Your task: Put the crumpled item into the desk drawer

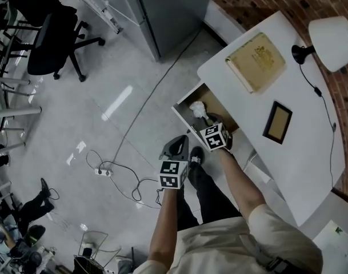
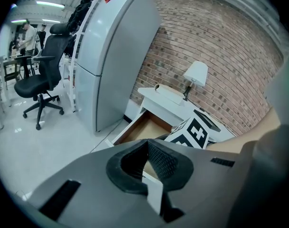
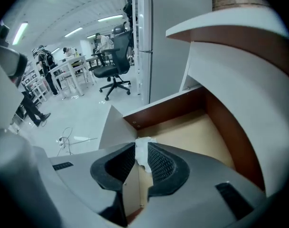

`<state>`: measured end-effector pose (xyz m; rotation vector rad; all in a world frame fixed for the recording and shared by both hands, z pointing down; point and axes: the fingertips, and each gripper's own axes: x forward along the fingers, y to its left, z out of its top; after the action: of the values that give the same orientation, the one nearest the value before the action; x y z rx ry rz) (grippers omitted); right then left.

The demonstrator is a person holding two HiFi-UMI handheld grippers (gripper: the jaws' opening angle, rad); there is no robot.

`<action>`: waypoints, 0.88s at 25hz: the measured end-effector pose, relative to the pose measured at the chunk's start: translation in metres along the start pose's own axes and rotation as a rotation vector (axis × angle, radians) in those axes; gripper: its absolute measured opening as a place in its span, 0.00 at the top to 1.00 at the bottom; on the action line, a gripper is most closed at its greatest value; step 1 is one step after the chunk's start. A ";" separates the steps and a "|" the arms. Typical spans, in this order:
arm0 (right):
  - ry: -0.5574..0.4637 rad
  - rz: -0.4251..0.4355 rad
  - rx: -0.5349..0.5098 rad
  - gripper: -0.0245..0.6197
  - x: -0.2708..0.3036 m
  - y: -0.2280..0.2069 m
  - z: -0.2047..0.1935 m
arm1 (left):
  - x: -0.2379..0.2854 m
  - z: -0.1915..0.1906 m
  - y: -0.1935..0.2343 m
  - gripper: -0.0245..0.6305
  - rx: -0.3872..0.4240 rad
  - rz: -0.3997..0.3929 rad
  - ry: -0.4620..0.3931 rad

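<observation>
**Crumpled item** (image 3: 143, 152): white, paper-like wad. Judged light, soft, compressible and not fragile; any fold serves as a hold. Pinched between the narrowed fingers of the right gripper (image 3: 142, 146), with the open drawer (image 3: 191, 127) directly beyond them. Left gripper (image 2: 146, 144): fingers closed together, empty.

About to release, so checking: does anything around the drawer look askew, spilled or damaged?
Nothing stands out. The drawer is open, the right claw grips the crumpled paper over it, and the book and frame lie flat on the desk.
</observation>
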<state>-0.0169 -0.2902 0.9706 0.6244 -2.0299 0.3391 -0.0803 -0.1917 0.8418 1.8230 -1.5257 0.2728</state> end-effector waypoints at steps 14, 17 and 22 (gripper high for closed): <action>-0.112 -0.104 0.140 0.80 -0.137 0.016 0.032 | -0.051 0.059 -0.041 0.94 0.063 -0.072 -0.045; -0.137 -0.127 0.165 0.80 -0.164 0.022 0.035 | -0.062 0.062 -0.053 0.94 0.081 -0.092 -0.048; -0.191 -0.160 0.227 0.80 -0.206 0.035 0.039 | -0.087 0.066 -0.069 0.94 0.100 -0.121 -0.052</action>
<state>0.0221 -0.2194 0.7737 0.9865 -2.1214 0.4314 -0.0597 -0.1659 0.7168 2.0065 -1.4523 0.2492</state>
